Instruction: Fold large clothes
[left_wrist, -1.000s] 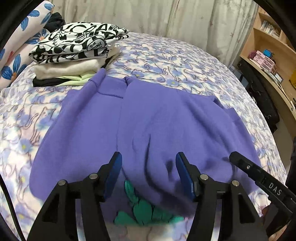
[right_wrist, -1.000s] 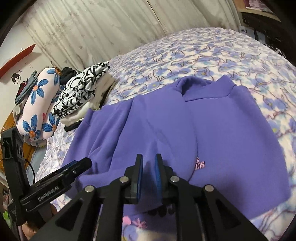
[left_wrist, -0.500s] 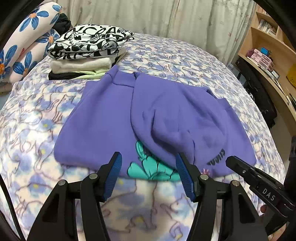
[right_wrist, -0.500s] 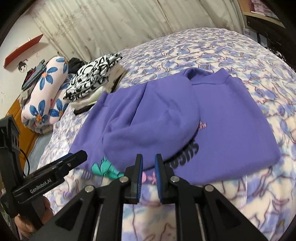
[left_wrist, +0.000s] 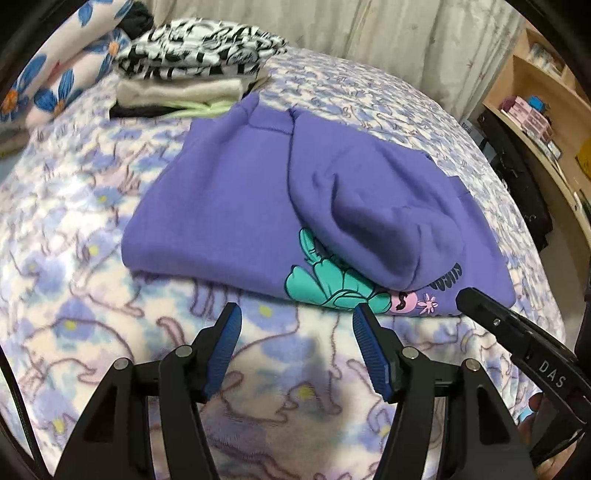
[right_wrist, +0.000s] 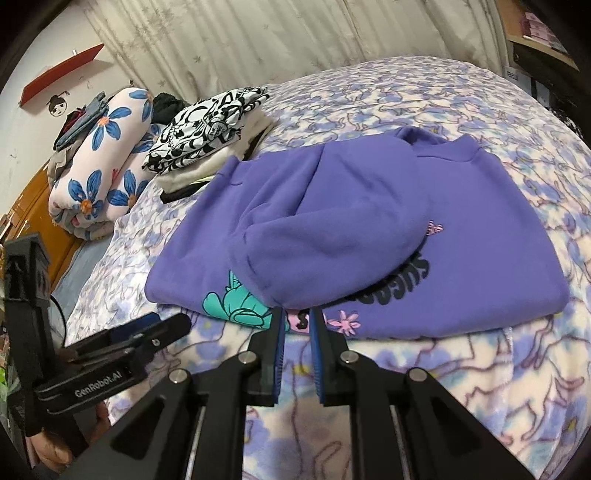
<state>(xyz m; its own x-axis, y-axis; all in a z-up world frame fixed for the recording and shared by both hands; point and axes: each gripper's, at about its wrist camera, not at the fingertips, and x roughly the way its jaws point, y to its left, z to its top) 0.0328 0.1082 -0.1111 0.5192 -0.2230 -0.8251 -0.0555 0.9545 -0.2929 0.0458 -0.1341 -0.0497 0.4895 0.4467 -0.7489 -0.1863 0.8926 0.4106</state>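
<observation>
Sweater (left_wrist: 229, 206) folded on bed (left_wrist: 92, 332). Left gripper (left_wrist: 297, 325) half-open, empty; right gripper (right_wrist: 296, 325) nearly closed, empty, both just short of sweater's hem.

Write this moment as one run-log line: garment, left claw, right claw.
garment: purple sweatshirt part-folded on bed | left claw: open, empty, short of hem | right claw: shut, empty

"GenRobot.AI" on left gripper (right_wrist: 147, 334); "DAS" on right gripper (left_wrist: 476, 306).
</observation>
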